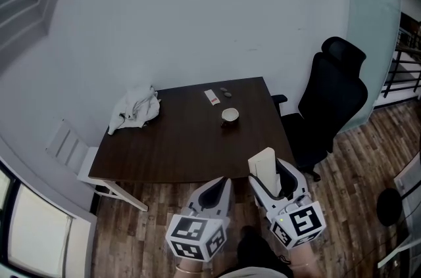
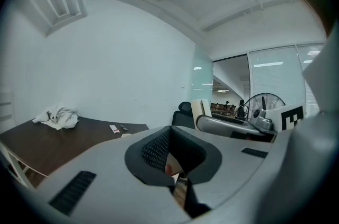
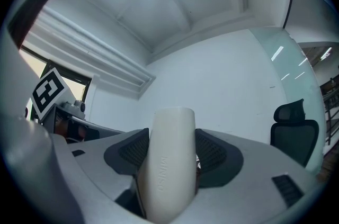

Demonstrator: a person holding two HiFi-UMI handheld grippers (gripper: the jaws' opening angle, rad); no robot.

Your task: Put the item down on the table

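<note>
My right gripper (image 1: pixel 271 179) is shut on a cream, rounded flat case (image 1: pixel 264 163), which stands upright between the jaws. In the right gripper view the case (image 3: pixel 168 159) fills the gap between the ribbed pads and points toward the ceiling. The right gripper hangs over the wooden floor just off the near right corner of the dark brown table (image 1: pixel 177 145). My left gripper (image 1: pixel 220 186) is beside it, also short of the table's near edge. Its jaws stand together with nothing held in the left gripper view (image 2: pixel 170 164).
On the table lie a crumpled white cloth (image 1: pixel 135 108) at the far left, a small white cup (image 1: pixel 229 115), a white card (image 1: pixel 212 97) and small dark bits (image 1: pixel 225 92). A black office chair (image 1: pixel 332 99) stands at the right, a white chair (image 1: pixel 69 148) at the left.
</note>
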